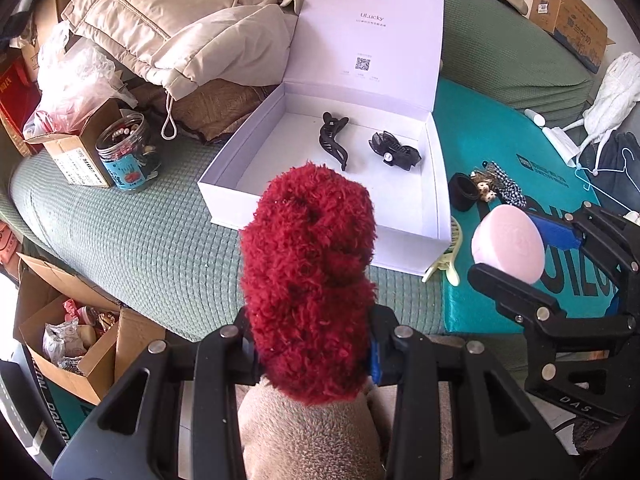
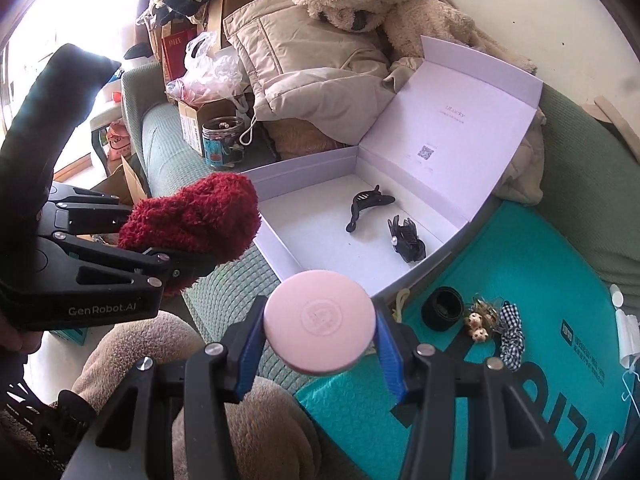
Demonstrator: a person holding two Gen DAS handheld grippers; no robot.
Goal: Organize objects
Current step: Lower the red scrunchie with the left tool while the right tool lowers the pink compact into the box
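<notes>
- The left gripper (image 1: 310, 344) was clamped on a fluffy red scrunchie (image 1: 310, 276), held just short of the white box (image 1: 224, 176).
- The right gripper (image 2: 320, 344) pinched a round pink case (image 2: 320, 322) by its edges, beside the box's near corner.
- Two black hair clips (image 1: 334, 144) already lay inside.
- A black band (image 2: 442, 308), a checked scrunchie (image 2: 510, 336) and a pale green clip (image 1: 446, 268) waited outside, so roughly half seemed left.

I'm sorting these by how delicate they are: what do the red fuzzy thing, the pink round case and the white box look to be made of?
Red fuzzy thing: looks like plush or fleece fabric, with a shaggy, matte pile.
Pink round case: probably hard plastic, smooth and satin, with an embossed emblem on its lid.
White box: seemingly rigid paperboard, matte, with crisp folded edges and a printed lid.
</notes>
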